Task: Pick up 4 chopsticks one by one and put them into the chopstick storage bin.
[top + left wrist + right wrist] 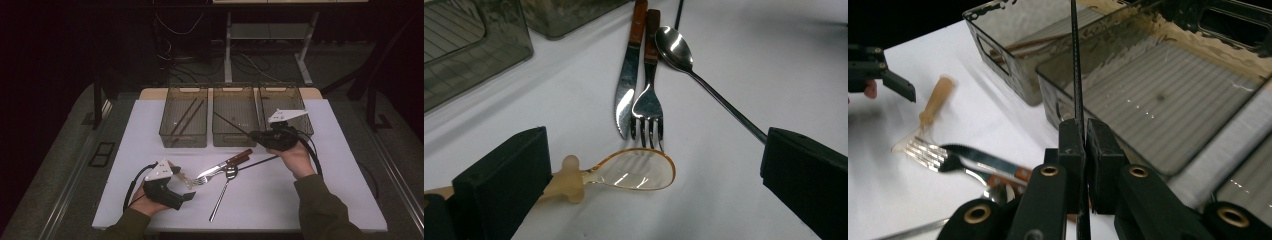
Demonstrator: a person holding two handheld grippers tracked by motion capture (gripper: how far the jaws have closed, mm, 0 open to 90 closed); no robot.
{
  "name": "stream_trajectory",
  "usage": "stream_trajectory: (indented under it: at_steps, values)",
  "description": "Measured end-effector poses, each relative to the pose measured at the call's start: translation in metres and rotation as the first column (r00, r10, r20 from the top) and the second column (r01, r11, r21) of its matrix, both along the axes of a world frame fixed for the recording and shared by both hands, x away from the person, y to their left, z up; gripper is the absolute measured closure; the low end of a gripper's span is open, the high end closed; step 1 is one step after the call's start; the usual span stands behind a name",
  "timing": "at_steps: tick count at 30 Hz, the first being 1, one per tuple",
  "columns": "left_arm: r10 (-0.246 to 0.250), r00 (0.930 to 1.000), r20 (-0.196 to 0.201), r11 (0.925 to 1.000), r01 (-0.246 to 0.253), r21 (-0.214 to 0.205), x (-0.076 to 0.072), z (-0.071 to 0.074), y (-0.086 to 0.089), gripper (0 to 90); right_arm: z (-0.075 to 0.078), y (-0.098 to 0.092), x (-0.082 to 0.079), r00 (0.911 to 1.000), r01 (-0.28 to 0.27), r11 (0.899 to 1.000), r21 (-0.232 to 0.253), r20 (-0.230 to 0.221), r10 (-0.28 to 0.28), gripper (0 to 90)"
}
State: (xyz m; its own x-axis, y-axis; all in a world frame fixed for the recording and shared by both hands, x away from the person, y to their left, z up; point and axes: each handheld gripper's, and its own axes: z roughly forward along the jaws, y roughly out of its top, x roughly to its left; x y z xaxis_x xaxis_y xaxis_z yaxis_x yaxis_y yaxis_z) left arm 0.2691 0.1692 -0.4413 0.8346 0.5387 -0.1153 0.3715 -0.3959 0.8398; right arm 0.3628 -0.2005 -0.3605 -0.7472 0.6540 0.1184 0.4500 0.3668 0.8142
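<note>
your right gripper (1083, 145) is pinching a thin black chopstick (1076, 75), its tip reaching over the middle bin (235, 112). your left gripper (649, 175) is sitting wide open around the amber plastic spoon (634, 170) on the table.

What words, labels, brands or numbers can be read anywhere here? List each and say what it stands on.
None: no readable text on the three bins, the knife, the fork, the metal spoon, the amber plastic spoon, the black chopstick or either claw.
</note>
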Motion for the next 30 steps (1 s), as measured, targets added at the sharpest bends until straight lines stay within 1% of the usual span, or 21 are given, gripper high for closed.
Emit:
stream_trajectory:
  at_steps: [6,14,17,21,22,23,26,30]
  values:
    - [0.006,1.0,0.002,1.0,-0.006,0.008,-0.001,0.0,-0.001,0.0,0.005,0.019,0.016,0.9995,0.026,1.0,-0.011,-0.015,-0.026,86.0]
    - [-0.006,1.0,0.007,0.9997,0.005,0.023,0.001,-0.001,-0.001,0.0,0.011,0.043,0.037,0.9986,0.045,0.999,-0.012,-0.025,-0.046,86.0]
    - [-0.007,0.9999,0.015,0.9999,0.006,0.01,0.002,-0.001,0.0,0.0,0.012,0.053,0.046,0.9982,0.051,0.999,-0.013,-0.031,-0.051,86.0]
    - [-0.011,0.9999,0.012,0.9999,0.011,0.004,0.002,0.0,0.0,0.0,0.013,0.067,0.055,0.9978,0.056,0.998,-0.017,-0.035,-0.057,86.0]
    - [-0.017,0.9998,0.012,0.9998,0.017,0.009,0.002,0.0,0.0,0.0,0.014,0.071,0.057,0.9977,0.055,0.998,-0.017,-0.038,-0.056,86.0]
    - [-0.019,0.9997,0.014,0.9998,0.019,0.009,0.002,0.001,0.0,0.0,0.014,0.076,0.061,0.9983,0.048,0.999,-0.022,-0.033,-0.049,86.0]
    - [-0.023,0.9996,0.018,0.9997,0.023,0.003,0.002,0.0,-0.001,0.0,0.015,0.088,0.066,0.9979,0.048,0.998,-0.033,-0.041,-0.05,86.0]
    - [-0.031,0.9993,0.019,0.9995,0.031,0.003,0.002,0.001,-0.001,0.0,0.015,0.103,0.076,0.9971,0.058,0.997,-0.049,-0.046,-0.06,86.0]
